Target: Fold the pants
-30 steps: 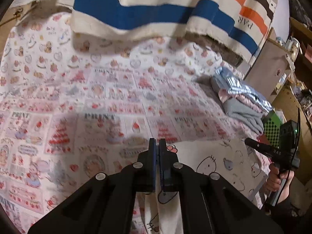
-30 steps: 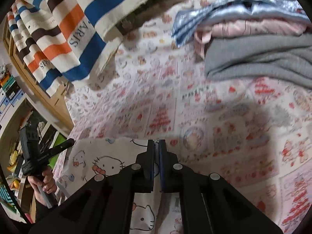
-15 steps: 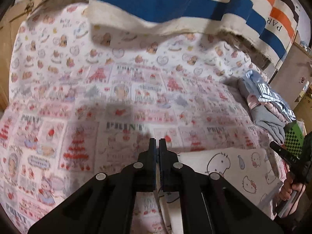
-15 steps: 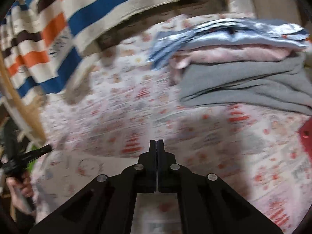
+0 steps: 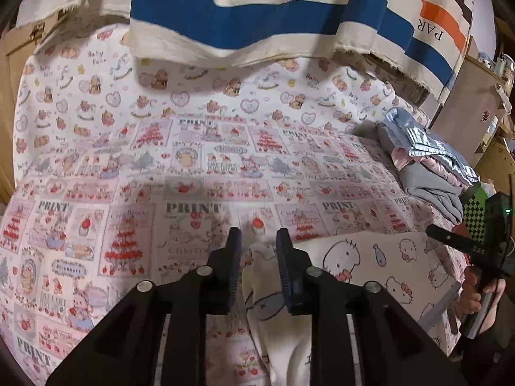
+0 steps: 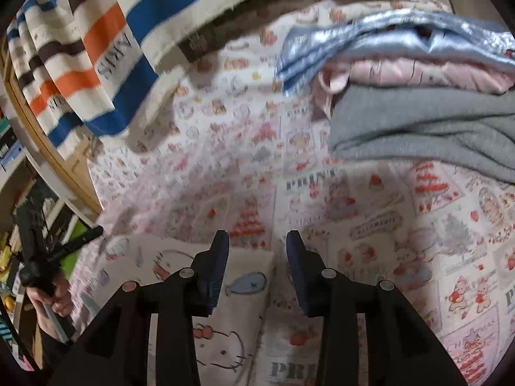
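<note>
We judge the pants (image 5: 379, 267) light, limp and quick to slump, lying on the bed (image 5: 193, 167) under both claws, left claw (image 5: 256, 241) and right claw (image 6: 257, 244) opening with nothing pinched, so we would grip them at hemmed corners.

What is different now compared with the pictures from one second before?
Both grippers let go: the left gripper and right gripper, earlier shut on the white cat-print pants, are opening, and the pants lie on the bed sheet. The folded clothes pile stayed where it was.
</note>
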Demonstrator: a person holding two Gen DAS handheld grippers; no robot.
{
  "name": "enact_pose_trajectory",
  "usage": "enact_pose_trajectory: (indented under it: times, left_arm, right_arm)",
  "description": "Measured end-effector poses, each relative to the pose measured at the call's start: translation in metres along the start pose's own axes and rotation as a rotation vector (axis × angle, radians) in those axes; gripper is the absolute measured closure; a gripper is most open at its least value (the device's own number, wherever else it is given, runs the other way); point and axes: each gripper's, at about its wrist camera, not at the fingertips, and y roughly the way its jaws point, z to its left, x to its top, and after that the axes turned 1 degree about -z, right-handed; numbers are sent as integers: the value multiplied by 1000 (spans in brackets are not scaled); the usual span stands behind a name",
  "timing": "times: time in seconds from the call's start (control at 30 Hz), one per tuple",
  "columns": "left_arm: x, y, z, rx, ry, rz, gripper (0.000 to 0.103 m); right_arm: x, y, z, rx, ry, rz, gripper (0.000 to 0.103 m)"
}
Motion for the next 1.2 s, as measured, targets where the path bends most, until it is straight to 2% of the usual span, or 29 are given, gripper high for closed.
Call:
enact_pose_trajectory:
  times: [0.03, 0.07, 0.1, 0.17, 0.2, 0.27, 0.43, 0.6, 0.73, 0.83, 0.87, 0.9, 1.0, 1.1, 1.2]
  left_arm:
    - [-2, 2, 1, 0, 0, 13, 82]
    - [-3, 5, 3, -3, -5, 26, 82]
    - [-5, 8, 3, -8, -10, 34, 85]
    - [-6, 14, 3, -28, -5, 54, 100]
    - [-7, 15, 2, -22, -6, 51, 100]
    - [-6, 15, 2, -11, -11, 39, 100]
    - [3, 16, 8, -2, -43, 14, 100]
    - [-6, 34, 5, 75, 8, 71, 100]
    - [-8, 25, 0, 74, 50, 43, 99]
    - [-7, 7, -4, 93, 76, -4, 97]
    - [-7, 0, -5, 105, 91, -23, 95]
    - [-7, -8, -7, 120, 106, -41, 91]
    - [-10, -30, -9, 132, 121, -73, 90]
    - [-19, -59, -17, 67, 98, -92, 90]
    - [-33, -91, -35, 98, 150, -165, 90]
  right_arm:
    - [-2, 4, -1, 13, 7, 20, 65]
    - [-4, 7, -2, 40, 13, 28, 69]
    - [-5, 9, -2, 55, 15, 33, 78]
    - [-5, 13, -2, 53, 12, 38, 87]
    - [-5, 13, -2, 49, 15, 29, 94]
    - [-4, 12, -1, 38, 19, 11, 98]
    - [0, 6, 3, -26, 38, -31, 100]
    - [-3, 15, 2, -59, 37, -9, 99]
    - [-3, 10, 8, -83, -18, -26, 99]
    - [-3, -2, 15, -152, -83, -49, 99]
    - [-3, -8, 15, -156, -93, -55, 96]
    - [-3, -14, 14, -155, -95, -60, 92]
    - [-8, -39, 12, -136, -104, -82, 91]
    - [-20, -67, 22, -148, -166, -121, 91]
    - [-29, -93, 34, -105, -184, -158, 91]
